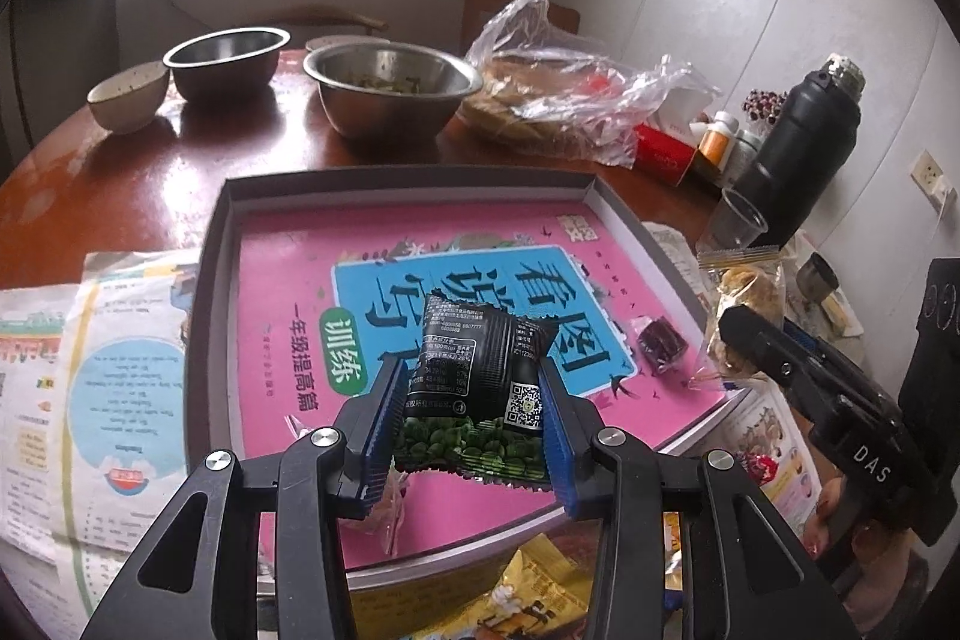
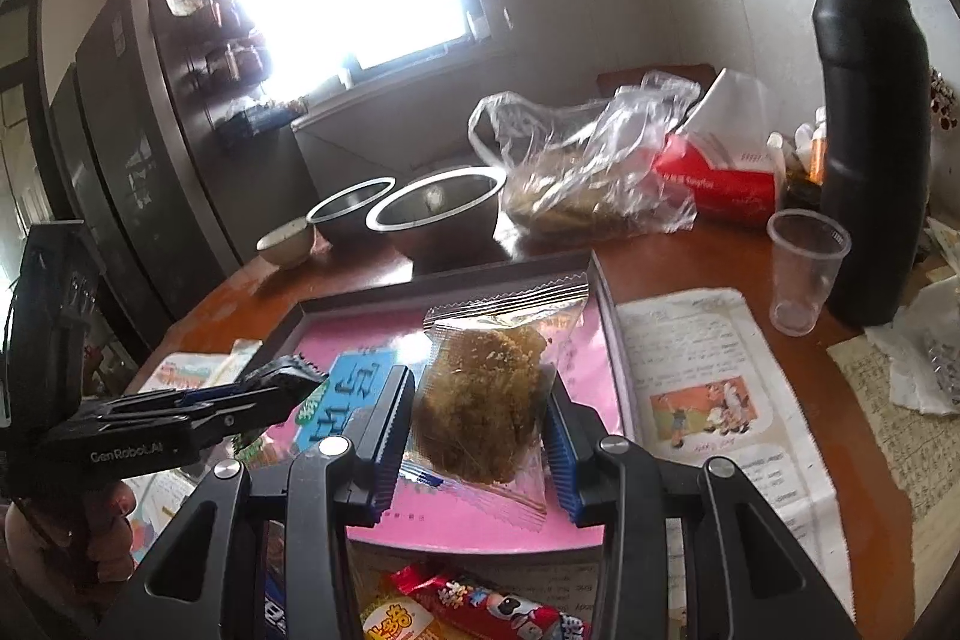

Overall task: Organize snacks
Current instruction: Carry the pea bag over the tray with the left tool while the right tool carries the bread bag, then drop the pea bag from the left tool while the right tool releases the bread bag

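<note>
**Fingers of both hands clamped on snack packets over the tray**

Fingers of the left gripper (image 1: 474, 418) are closed on a black packet of green peas (image 1: 480, 382), their blue ribbed pads pressing its two sides – the packet hangs above the pink book cover that lines the grey tray (image 1: 207, 280). Further right in the tray lies a small dark red sweet (image 1: 660, 345), flat on the pink cover near the right rim.

The right gripper (image 2: 480, 430) holds a clear packet with a brown crumbly cake inside (image 2: 480, 400), squeezed between its two fingers, also over the pink cover and close to the tray's right wall. In the left wrist view this same packet shows at the tray's right edge, with the right gripper's black body reaching in from the side.

Below the tray's near rim lie more snacks – a yellow packet (image 1: 528, 592) in the left view and a red wrapped bar (image 2: 492, 604) in the right view. Open printed booklets lie on the desk (image 1: 150, 172) on both sides of the tray. Behind it stand two steel bowls (image 1: 390, 88), a small ceramic bowl (image 1: 129, 97), a crumpled clear plastic bag with bread (image 1: 558, 94), a red tissue box (image 2: 720, 178), a clear plastic cup (image 2: 804, 268) and a tall black flask (image 2: 870, 130).
</note>
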`<state>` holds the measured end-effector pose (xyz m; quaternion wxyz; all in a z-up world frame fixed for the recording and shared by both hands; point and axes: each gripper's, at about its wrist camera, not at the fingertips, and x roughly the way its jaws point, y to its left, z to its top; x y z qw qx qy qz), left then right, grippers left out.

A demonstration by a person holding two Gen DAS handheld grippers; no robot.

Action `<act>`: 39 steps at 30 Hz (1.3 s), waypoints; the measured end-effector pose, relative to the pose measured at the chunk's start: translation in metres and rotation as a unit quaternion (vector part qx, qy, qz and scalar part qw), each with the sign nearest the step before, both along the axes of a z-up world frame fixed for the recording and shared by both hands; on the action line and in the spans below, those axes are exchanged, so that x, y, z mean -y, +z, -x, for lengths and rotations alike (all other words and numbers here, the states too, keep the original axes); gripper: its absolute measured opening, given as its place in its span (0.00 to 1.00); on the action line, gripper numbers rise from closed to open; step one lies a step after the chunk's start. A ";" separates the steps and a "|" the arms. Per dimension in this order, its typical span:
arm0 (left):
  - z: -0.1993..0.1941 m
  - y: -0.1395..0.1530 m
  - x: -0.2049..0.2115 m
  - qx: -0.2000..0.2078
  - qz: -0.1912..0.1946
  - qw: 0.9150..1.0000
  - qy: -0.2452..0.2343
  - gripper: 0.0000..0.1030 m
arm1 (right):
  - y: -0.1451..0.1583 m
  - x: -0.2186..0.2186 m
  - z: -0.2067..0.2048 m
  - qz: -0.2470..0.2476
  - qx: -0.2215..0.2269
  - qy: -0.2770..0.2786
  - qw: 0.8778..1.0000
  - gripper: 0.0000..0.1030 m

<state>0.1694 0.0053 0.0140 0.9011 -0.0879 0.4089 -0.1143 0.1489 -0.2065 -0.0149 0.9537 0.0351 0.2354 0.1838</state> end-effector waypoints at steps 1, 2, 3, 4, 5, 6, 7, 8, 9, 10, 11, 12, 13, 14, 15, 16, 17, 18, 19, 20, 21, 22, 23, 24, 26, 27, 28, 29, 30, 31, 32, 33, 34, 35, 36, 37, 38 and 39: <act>-0.001 -0.002 0.000 -0.003 0.000 1.000 0.000 0.43 | -0.001 -0.001 0.000 0.001 -0.001 0.001 1.000 0.40; -0.002 -0.004 0.000 -0.005 0.000 1.000 0.000 0.43 | -0.003 -0.001 -0.001 0.002 -0.004 0.001 1.000 0.40; -0.003 -0.006 0.000 -0.007 0.001 1.000 0.000 0.43 | -0.005 -0.003 -0.003 0.005 -0.008 0.003 1.000 0.40; -0.003 -0.007 0.000 -0.009 0.001 1.000 0.000 0.43 | -0.006 -0.004 -0.004 0.006 -0.010 0.003 1.000 0.40; -0.003 -0.009 0.000 -0.010 0.001 1.000 0.000 0.43 | -0.008 -0.005 -0.004 0.009 -0.012 0.003 1.000 0.40; -0.004 -0.011 0.000 -0.013 0.000 1.000 -0.001 0.43 | -0.010 -0.006 -0.005 0.010 -0.015 0.004 1.000 0.40; -0.004 -0.012 0.000 -0.015 0.000 1.000 -0.002 0.43 | -0.012 -0.007 -0.006 0.012 -0.018 0.006 1.000 0.40; -0.005 -0.013 0.001 -0.017 0.001 1.000 -0.003 0.43 | -0.014 -0.008 -0.007 0.014 -0.021 0.007 1.000 0.40; -0.006 -0.015 0.002 -0.020 0.000 1.000 -0.005 0.43 | -0.016 -0.010 -0.008 0.016 -0.024 0.008 1.000 0.40; -0.006 -0.016 0.003 -0.021 -0.001 1.000 -0.006 0.43 | -0.018 -0.011 -0.009 0.018 -0.027 0.009 0.999 0.40; -0.006 -0.016 0.004 -0.023 -0.002 1.000 -0.007 0.43 | -0.020 -0.012 -0.011 0.020 -0.031 0.010 0.999 0.40; -0.006 -0.018 0.005 -0.024 -0.003 1.000 -0.009 0.43 | -0.022 -0.013 -0.012 0.021 -0.034 0.010 0.999 0.40; -0.006 -0.019 0.006 -0.026 -0.003 1.000 -0.010 0.43 | -0.024 -0.014 -0.013 0.023 -0.036 0.011 0.999 0.40; -0.006 -0.020 0.007 -0.027 -0.003 1.000 -0.012 0.43 | -0.026 -0.015 -0.014 0.025 -0.040 0.013 0.999 0.40; -0.006 -0.020 0.007 -0.027 -0.004 1.000 -0.014 0.43 | -0.028 -0.016 -0.015 0.027 -0.044 0.013 0.999 0.40; -0.006 -0.021 0.007 -0.028 -0.005 0.999 -0.014 0.43 | -0.029 -0.016 -0.015 0.028 -0.045 0.014 0.998 0.40; -0.005 -0.022 0.008 -0.028 -0.005 0.999 -0.015 0.43 | -0.030 -0.017 -0.016 0.029 -0.047 0.014 0.998 0.40; -0.006 -0.022 0.008 -0.029 -0.006 0.999 -0.016 0.42 | -0.031 -0.017 -0.016 0.030 -0.048 0.015 0.998 0.40; -0.006 -0.022 0.008 -0.029 -0.005 0.999 -0.015 0.42 | -0.031 -0.018 -0.016 0.031 -0.048 0.014 0.998 0.40; -0.006 -0.022 0.008 -0.030 -0.005 0.999 -0.016 0.42 | -0.032 -0.018 -0.016 0.032 -0.049 0.013 0.998 0.40; -0.006 -0.023 0.007 -0.030 -0.005 0.999 -0.015 0.42 | -0.033 -0.018 -0.016 0.034 -0.050 0.013 0.998 0.40; -0.007 -0.023 0.007 -0.031 -0.005 0.999 -0.015 0.42 | -0.034 -0.018 -0.017 0.035 -0.051 0.011 0.998 0.40; -0.007 -0.024 0.007 -0.032 -0.006 0.999 -0.015 0.42 | -0.035 -0.018 -0.017 0.036 -0.053 0.010 0.998 0.40; -0.007 -0.024 0.007 -0.032 -0.006 0.999 -0.014 0.42 | -0.036 -0.018 -0.018 0.038 -0.056 0.009 0.998 0.40; -0.007 -0.025 0.006 -0.033 -0.005 0.999 -0.014 0.42 | -0.037 -0.018 -0.019 0.038 -0.057 0.007 0.998 0.40; -0.007 -0.025 0.006 -0.034 -0.005 0.999 -0.014 0.42 | -0.037 -0.017 -0.020 0.039 -0.059 0.006 0.998 0.40; -0.007 -0.025 0.005 -0.034 -0.005 0.999 -0.013 0.42 | -0.037 -0.017 -0.020 0.038 -0.060 0.005 0.997 0.40; -0.007 -0.026 0.005 -0.035 -0.005 0.999 -0.013 0.42 | -0.037 -0.017 -0.020 0.038 -0.060 0.005 0.997 0.40; -0.007 -0.026 0.005 -0.036 -0.006 0.999 -0.013 0.42 | -0.038 -0.017 -0.020 0.038 -0.062 0.005 0.997 0.41; -0.007 -0.026 0.005 -0.036 -0.006 0.999 -0.013 0.42 | -0.038 -0.017 -0.020 0.039 -0.064 0.005 0.997 0.41; -0.007 -0.026 0.005 -0.037 -0.007 0.999 -0.012 0.42 | -0.038 -0.016 -0.020 0.038 -0.065 0.005 0.997 0.41; -0.007 -0.026 0.005 -0.037 -0.007 0.999 -0.012 0.42 | -0.038 -0.016 -0.021 0.038 -0.066 0.005 0.997 0.41; -0.007 -0.026 0.005 -0.037 -0.007 0.999 -0.012 0.42 | -0.038 -0.015 -0.021 0.038 -0.066 0.004 0.997 0.41; -0.007 -0.026 0.005 -0.037 -0.008 0.999 -0.012 0.42 | -0.038 -0.015 -0.021 0.037 -0.067 0.003 0.997 0.41; -0.007 -0.026 0.005 -0.036 -0.009 0.999 -0.011 0.42 | -0.038 -0.014 -0.021 0.037 -0.068 0.002 0.997 0.41; -0.007 -0.026 0.005 -0.036 -0.010 0.999 -0.010 0.42 | -0.038 -0.014 -0.021 0.037 -0.068 0.001 0.997 0.41; -0.007 -0.026 0.005 -0.036 -0.009 0.999 -0.011 0.42 | -0.038 -0.014 -0.020 0.038 -0.067 0.000 0.997 0.41; -0.007 -0.026 0.004 -0.037 -0.008 0.999 -0.011 0.42 | -0.038 -0.014 -0.020 0.038 -0.068 -0.001 0.997 0.41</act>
